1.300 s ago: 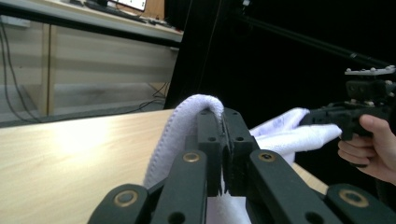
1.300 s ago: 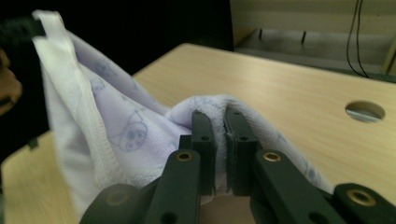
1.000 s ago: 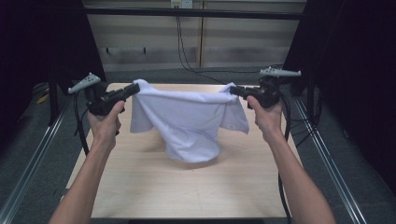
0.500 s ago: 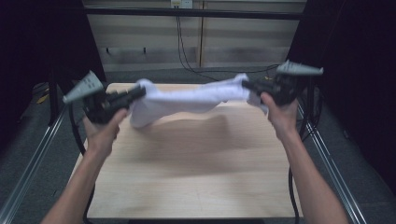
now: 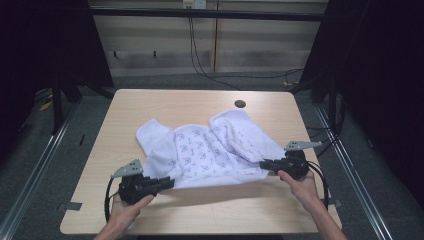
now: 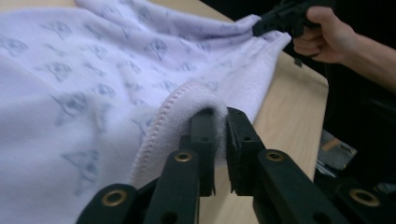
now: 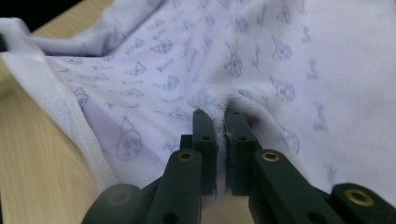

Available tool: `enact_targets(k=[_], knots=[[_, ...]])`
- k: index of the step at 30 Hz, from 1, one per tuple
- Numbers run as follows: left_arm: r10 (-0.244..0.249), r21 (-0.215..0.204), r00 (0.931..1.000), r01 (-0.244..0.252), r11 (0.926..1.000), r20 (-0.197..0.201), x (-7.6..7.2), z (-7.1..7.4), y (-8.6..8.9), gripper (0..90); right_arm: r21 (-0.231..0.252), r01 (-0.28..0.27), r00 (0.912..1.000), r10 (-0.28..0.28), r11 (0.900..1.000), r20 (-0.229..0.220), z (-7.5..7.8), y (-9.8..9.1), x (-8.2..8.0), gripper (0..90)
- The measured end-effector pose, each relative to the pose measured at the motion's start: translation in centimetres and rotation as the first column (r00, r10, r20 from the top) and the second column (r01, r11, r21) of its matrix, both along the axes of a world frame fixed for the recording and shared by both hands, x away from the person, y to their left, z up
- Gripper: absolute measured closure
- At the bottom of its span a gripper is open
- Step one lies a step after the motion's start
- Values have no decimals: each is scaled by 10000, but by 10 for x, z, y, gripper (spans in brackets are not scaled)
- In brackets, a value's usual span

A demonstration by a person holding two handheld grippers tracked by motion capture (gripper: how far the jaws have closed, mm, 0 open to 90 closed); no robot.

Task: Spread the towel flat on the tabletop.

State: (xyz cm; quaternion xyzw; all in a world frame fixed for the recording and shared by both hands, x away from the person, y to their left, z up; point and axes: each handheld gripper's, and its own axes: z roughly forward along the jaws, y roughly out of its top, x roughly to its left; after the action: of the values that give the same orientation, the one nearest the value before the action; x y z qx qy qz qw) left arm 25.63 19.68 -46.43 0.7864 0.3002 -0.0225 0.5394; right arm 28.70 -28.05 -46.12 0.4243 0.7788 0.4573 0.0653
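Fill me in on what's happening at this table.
A person holds a gripper in each hand and is laying a white printed garment out on the wooden table. The right gripper pinches its near edge. The left gripper has just been opening its jaws, with the hem draped between them. Most of the cloth lies on the tabletop.

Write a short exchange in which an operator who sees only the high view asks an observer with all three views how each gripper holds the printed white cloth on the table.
Operator: Does the left gripper grip the cloth?
Observer: Its jaws have just been opening. The left gripper view shows a gap between them, with the stitched hem draped over one jaw tip.
Operator: And the right gripper?
Observer: In the right gripper view its jaws are pinched shut on a raised fold of the cloth.
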Motion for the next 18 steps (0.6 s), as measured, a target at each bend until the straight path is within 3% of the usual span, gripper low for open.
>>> enact_targets(k=[2, 3, 4, 6, 9, 11, 14, 15, 18], knots=[[-141, 13, 9999, 141, 9999, -38, -5, 1, 1, 776, -462, 274, 9996, -279, 9986, -108, -5, -3, -8, 819], [-63, -171, 10000, 64, 9998, 58, -6, 3, 4, 754, -516, 382, 9992, -388, 9979, -118, -6, -5, -10, 785], [27, -280, 9999, -24, 9996, 114, -6, 4, 8, 732, -399, 661, 9977, -665, 9970, -92, -6, -9, -12, 713], [268, -612, 9992, -250, 9978, 288, -1, 10, 18, 693, -37, 647, 9976, -646, 9979, 237, -1, -14, -18, 640], [545, -692, 9970, -507, 9963, 548, 14, 15, 30, 687, 227, 493, 9966, -506, 9985, 643, 9, -13, -26, 588], [933, -470, 9941, -907, 9948, 558, 31, 12, 37, 699, 358, 362, 9961, -390, 9987, 794, 11, -10, -31, 578], [1333, 276, 9908, -1339, 9906, 246, 59, -5, 39, 735, 429, 195, 9963, -230, 9989, 828, 11, -2, -32, 559], [1347, 544, 9909, -1345, 9894, 6, 66, -13, 38, 738, 417, 122, 9966, -155, 9991, 806, 11, 2, -32, 558], [1239, 1543, 9922, -1202, 9807, -149, 73, -28, 31, 765, 447, -285, 9966, 249, 9986, 781, 10, 18, -33, 546]])
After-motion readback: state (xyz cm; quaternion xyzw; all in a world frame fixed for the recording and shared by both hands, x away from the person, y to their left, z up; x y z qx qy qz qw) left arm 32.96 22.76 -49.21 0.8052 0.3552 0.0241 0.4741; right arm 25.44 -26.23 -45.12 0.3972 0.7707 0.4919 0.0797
